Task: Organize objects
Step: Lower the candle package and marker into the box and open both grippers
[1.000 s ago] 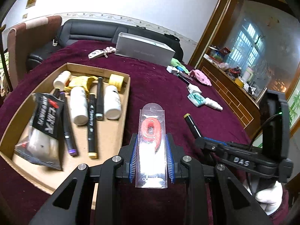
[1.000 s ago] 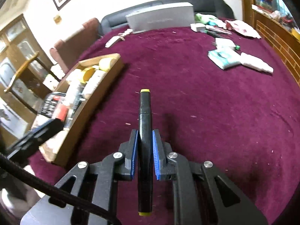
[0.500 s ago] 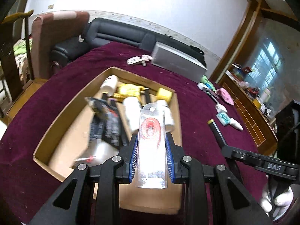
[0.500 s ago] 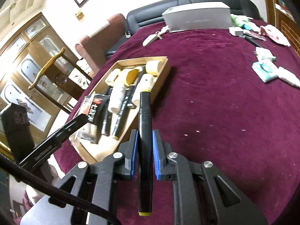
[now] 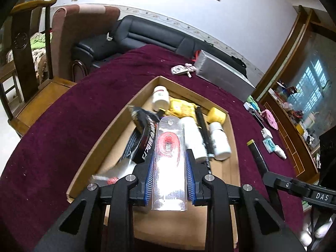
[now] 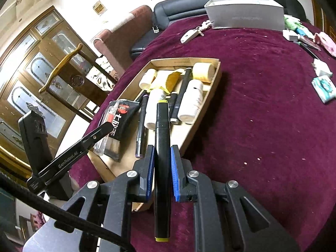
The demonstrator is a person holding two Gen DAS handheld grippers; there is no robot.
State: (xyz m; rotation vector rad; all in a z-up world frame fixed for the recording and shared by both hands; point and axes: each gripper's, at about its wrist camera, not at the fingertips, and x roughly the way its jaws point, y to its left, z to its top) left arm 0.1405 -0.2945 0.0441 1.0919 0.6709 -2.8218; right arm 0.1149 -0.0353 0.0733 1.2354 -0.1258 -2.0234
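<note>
Cardboard tray [image 5: 109, 130] at frame centre is awaiting drops: left gripper [image 5: 169, 163] is pinching a clear blister pack [image 5: 169, 168], right gripper [image 6: 161, 168] is clamping a black marker [image 6: 162, 147].

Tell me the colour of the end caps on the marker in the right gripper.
Yellow caps on a black marker, clearest in the right wrist view, clamped in the right gripper.

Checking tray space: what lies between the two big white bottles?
A black marker lies between the white bottles, seen in the right wrist view.
</note>
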